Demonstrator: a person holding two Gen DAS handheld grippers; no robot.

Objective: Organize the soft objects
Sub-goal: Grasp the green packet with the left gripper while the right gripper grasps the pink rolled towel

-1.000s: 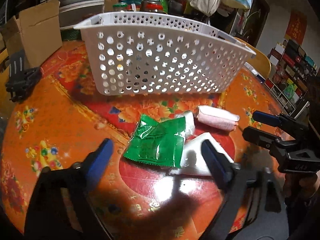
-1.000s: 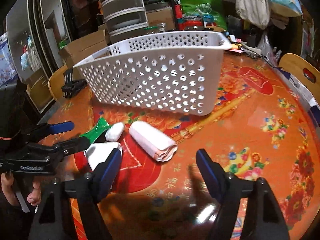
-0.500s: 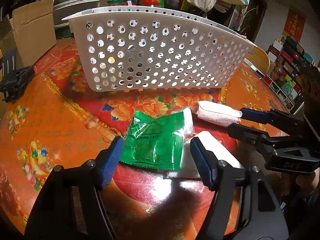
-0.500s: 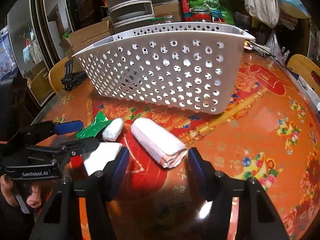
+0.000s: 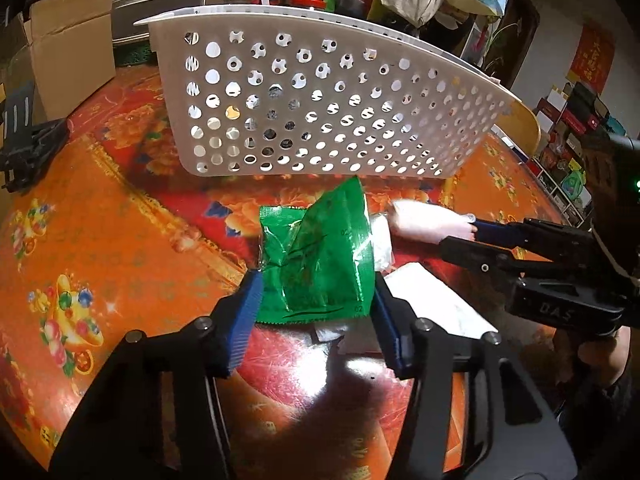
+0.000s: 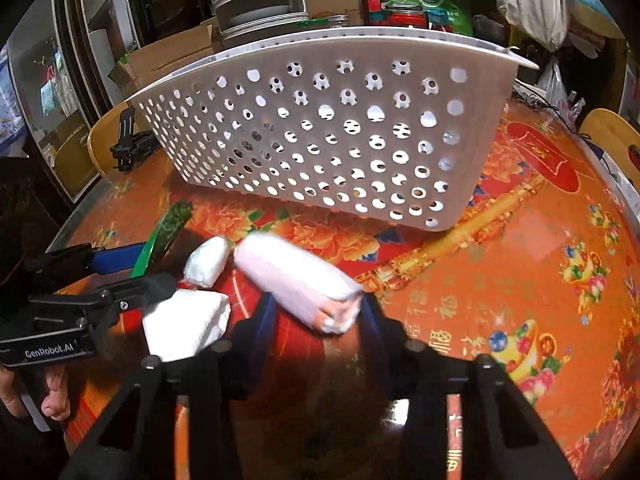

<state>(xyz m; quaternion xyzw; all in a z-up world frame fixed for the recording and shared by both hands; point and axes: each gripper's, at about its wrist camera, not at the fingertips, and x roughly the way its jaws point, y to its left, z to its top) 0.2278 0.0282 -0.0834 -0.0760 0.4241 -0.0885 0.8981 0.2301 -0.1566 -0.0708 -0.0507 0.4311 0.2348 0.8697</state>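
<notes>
A green plastic packet [image 5: 320, 256] sits between the blue pads of my left gripper [image 5: 316, 300], which is shut on its sides; its far end lifts up. My right gripper [image 6: 316, 312] is shut on a pink rolled towel [image 6: 292, 280], which shows in the left wrist view [image 5: 428, 222] too. A small white roll [image 6: 206, 262] and a folded white cloth [image 6: 186, 326] lie on the table between the two grippers. A white perforated basket [image 5: 320, 112] stands just behind them, also seen in the right wrist view [image 6: 340, 136].
The round table has a red and orange flowered cover [image 5: 100, 220]. A black clamp [image 5: 28, 148] lies at its left edge. Cardboard boxes [image 5: 68, 44], bags and jars crowd the space behind the basket. A wooden chair back [image 6: 612, 136] stands to the right.
Both grippers moved forward and closed: the left on the green packet, whose far end now tilts up, the right on the pink rolled towel.
</notes>
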